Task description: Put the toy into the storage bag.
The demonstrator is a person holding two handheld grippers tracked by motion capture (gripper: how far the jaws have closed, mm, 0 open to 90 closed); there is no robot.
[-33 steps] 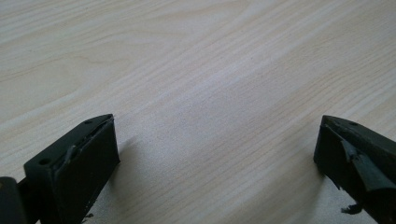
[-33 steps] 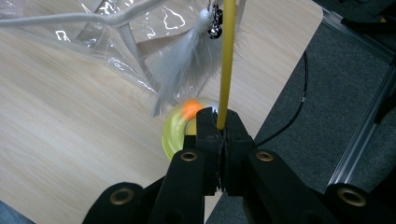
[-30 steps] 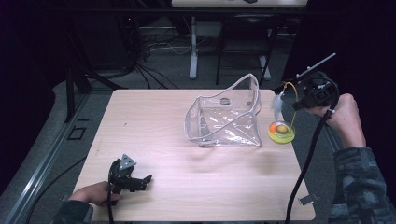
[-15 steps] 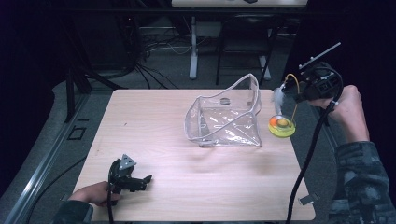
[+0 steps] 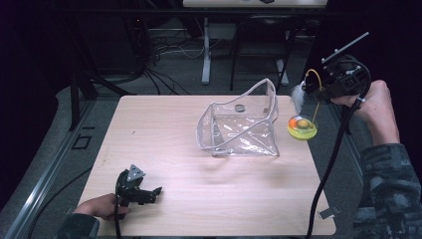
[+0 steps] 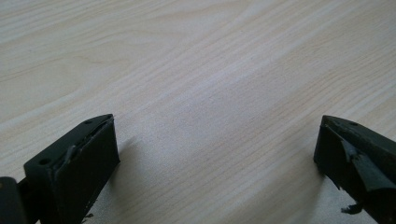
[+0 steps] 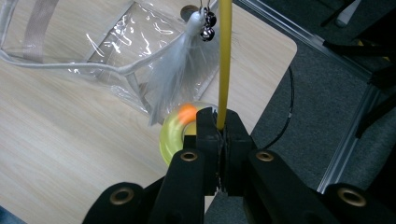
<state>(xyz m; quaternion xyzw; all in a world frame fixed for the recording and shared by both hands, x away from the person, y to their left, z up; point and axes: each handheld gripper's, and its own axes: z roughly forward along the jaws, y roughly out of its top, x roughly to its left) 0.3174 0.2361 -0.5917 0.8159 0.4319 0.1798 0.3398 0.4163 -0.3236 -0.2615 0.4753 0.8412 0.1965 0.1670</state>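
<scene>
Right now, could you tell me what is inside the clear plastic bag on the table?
The clear bag looks empty; only the wooden table shows through it. The feather toy hangs outside, held by the right gripper.

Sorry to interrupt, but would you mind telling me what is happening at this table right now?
A person works two hand-held grippers at a light wooden table. The right gripper is clamped on the thin yellow rod of a cat toy with a white feather, small bells and a round yellow-green base, held up at the table's right edge beside a clear plastic bag. The left gripper rests open near the front left corner.
</scene>
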